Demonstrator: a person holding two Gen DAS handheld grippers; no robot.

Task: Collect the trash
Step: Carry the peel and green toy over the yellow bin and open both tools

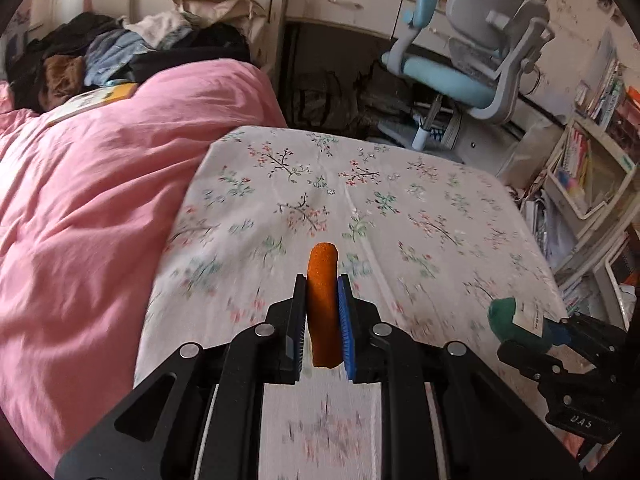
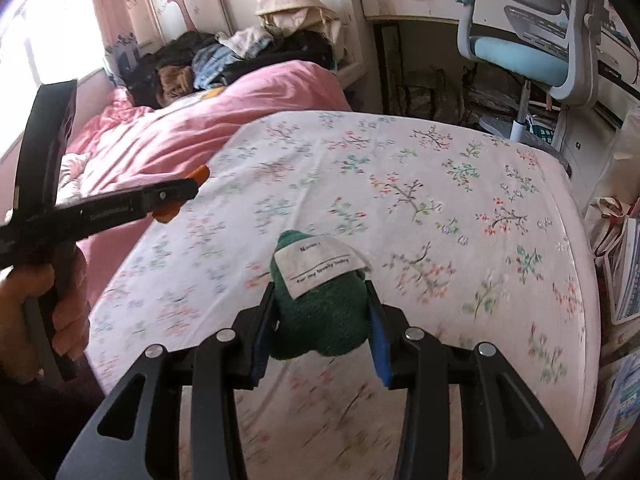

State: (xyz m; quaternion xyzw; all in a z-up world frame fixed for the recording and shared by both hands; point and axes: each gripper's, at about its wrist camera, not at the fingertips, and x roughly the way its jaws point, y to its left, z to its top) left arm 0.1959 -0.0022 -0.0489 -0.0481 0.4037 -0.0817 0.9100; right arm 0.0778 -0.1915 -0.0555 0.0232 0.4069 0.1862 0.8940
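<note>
Black two-finger tongs fill the bottom of both views, and both are already loaded. Left gripper (image 1: 323,320) is pinched narrow on a flat orange foam-like strip (image 1: 322,300), which stands on edge between the pads with its long axis running up and forward past the fingertips. Right gripper (image 2: 320,320) sits about half closed on a chunky dark green fuzzy lump with a white printed label (image 2: 320,304), squeezed on both sides by the blue pads (image 2: 379,340).

Both pieces hang above the white floral bed sheet (image 1: 400,208), not touching it. From the left view the green lump sits off to the right, low down; from the right view the other tongs and the bare hand (image 2: 36,312) holding them are off to the left, a bit higher.

No bin or bag shows anywhere, so probably the next move is carrying both away from the bed. Pink duvet (image 1: 80,200) and blue-grey desk chair (image 1: 472,60) sit further out.
</note>
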